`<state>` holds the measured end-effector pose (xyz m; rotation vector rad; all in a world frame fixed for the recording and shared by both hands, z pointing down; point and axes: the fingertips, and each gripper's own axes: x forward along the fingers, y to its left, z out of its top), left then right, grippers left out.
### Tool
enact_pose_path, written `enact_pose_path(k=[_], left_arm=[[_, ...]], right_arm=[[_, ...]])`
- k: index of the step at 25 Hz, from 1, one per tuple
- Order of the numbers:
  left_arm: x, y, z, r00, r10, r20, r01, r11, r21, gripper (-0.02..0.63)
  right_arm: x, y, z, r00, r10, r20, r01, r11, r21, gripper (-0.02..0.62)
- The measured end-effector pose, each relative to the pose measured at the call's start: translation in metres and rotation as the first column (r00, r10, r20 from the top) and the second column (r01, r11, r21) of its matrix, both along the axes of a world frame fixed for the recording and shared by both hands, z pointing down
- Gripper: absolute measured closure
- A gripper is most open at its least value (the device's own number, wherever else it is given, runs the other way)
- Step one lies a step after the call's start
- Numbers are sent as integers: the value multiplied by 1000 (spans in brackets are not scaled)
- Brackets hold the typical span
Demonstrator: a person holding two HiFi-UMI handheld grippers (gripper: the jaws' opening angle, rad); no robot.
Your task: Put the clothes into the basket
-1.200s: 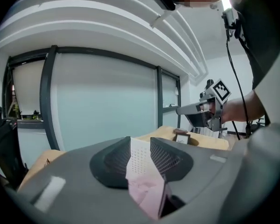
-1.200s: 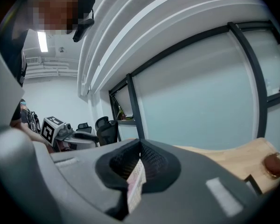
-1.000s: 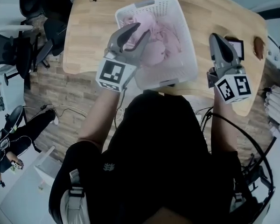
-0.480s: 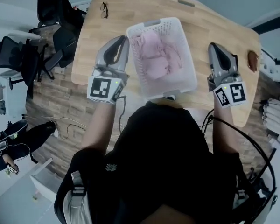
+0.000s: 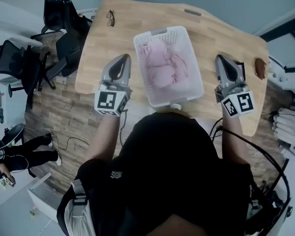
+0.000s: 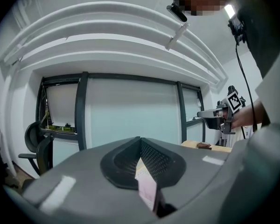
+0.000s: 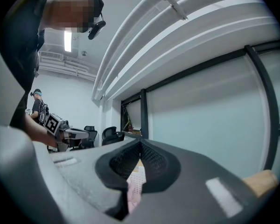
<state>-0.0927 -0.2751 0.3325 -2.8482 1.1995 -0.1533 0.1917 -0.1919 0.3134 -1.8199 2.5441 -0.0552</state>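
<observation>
Wooden table (image 5: 226, 38) holds white basket (image 5: 192, 73) — office chairs (image 5: 12, 58) stand left.

Wood-plank floor (image 5: 64, 117), black office chairs (image 5: 12, 58), glass partition wall (image 6: 130, 111).

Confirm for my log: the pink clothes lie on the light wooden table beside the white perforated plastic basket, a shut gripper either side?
No: the head view shows the pink clothes inside the white perforated plastic basket, not beside it. Rest stands.

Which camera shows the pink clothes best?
The head view: it looks down onto the pink clothes heaped in the white basket. Both gripper views catch only a pink sliver through the slit between their jaws.
</observation>
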Motion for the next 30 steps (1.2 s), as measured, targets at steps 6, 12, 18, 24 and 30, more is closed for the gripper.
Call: enact_pose_path(k=[6,12,18,24,30], left_arm=[[-1,7,21,1000,-2,4,2,999,-37,600],[-1,7,25,1000,2,19,-2,999,-34,600],[-15,4,29,1000,-7,26,9,999,-49,600],[-17,1,30,1000,-5,24,6,999,-53,600],[-21,4,30,1000,-3,23,4,998,-59,600]], right_arm=[[-9,3,11,1000,-7,-30,6,1000,-21,594],[-1,1,21,999,19,-39,-20,999,-33,594],[-4,-4,26,999,39,-35,-40,998,-46,594],[-7,-7,26,998,44,-37,-46,998,-48,594],[-11,-9,21,997,46,-54,-48,998,-51,594]])
